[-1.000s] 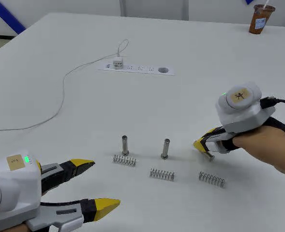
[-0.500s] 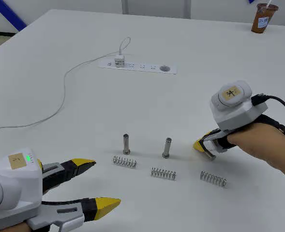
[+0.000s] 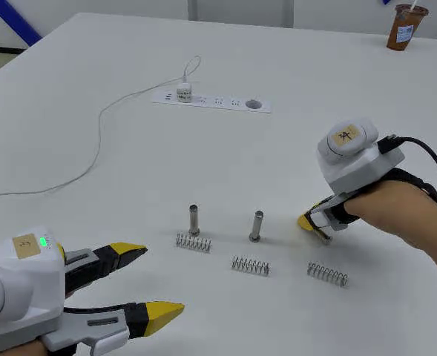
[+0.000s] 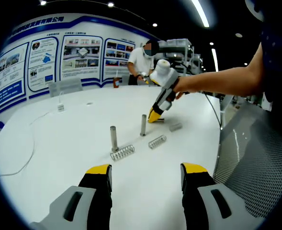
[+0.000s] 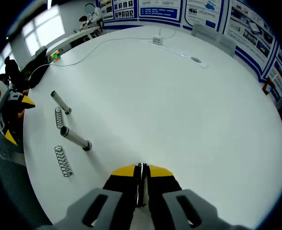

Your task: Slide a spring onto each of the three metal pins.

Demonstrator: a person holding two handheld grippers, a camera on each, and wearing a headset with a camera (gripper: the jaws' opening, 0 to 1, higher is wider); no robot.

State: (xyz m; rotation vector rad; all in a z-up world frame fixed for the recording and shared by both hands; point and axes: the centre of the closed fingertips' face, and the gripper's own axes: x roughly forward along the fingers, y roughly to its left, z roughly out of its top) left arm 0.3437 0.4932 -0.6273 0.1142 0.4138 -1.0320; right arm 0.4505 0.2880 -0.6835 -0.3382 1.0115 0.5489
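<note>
Right gripper (image 3: 314, 225) clamped shut on third pin (image 5: 141, 184), pin tilted. Nearest spring (image 3: 327, 274) lies flat just person-side of it, long axis crosswise. Left gripper (image 3: 159, 279) wide open, well apart, nearer leftmost spring (image 3: 194, 242).

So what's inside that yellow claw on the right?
The right gripper is shut on a thin metal pin, and one end pokes out past the yellow tips. The rest of the pin is covered by the jaws, so its full length can't be seen.
</note>
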